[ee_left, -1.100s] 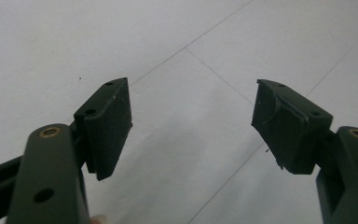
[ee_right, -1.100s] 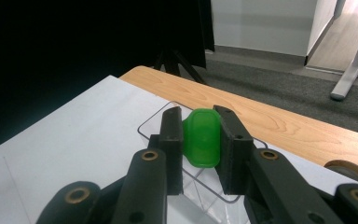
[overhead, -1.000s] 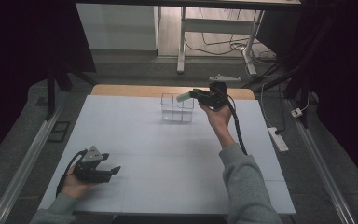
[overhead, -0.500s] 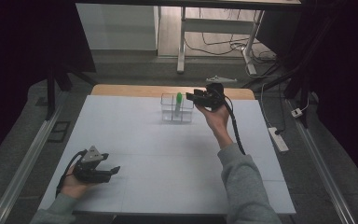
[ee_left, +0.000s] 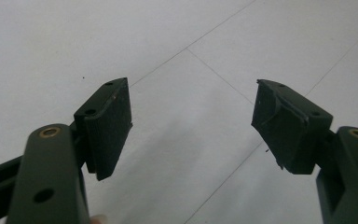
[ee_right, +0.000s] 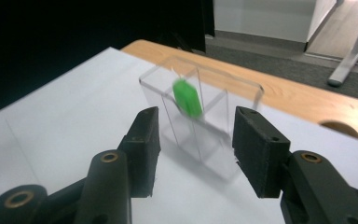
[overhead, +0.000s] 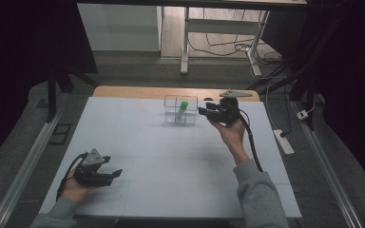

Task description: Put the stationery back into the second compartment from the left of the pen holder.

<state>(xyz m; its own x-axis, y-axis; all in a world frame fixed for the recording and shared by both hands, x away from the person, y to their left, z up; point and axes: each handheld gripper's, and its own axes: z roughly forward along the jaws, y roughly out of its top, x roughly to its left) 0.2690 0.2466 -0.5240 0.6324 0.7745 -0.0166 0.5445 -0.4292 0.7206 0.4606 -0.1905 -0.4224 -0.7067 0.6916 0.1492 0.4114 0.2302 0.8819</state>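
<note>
Closest to the person, the left tool [overhead: 116,173] sits low on the near left part of the white surface [overhead: 171,161], held in a hand that rests there. Its jaws are spread wide apart with nothing between them, just bare surface and a couple of thin seam lines showing in the left gripper view, so it's fully released [ee_left: 193,123].

Farther out, the right tool [overhead: 202,112] is held up off the surface by the right hand [overhead: 231,133], pointing toward the left. Its jaws are apart too, empty, and it sits just beside the clear box [overhead: 180,110] without touching it as far as I can tell. In the right gripper view [ee_right: 196,149] the box lines up right in the gap between the two jaws, a bit beyond them.

The clear box stands near the far edge of the surface, close to the wooden strip [overhead: 133,91]. It's split into compartments, and a green-capped tube [overhead: 182,110] stands inside it, leaning slightly. It looks blurry in the right gripper view [ee_right: 187,98], so I can't say which compartment.
</note>
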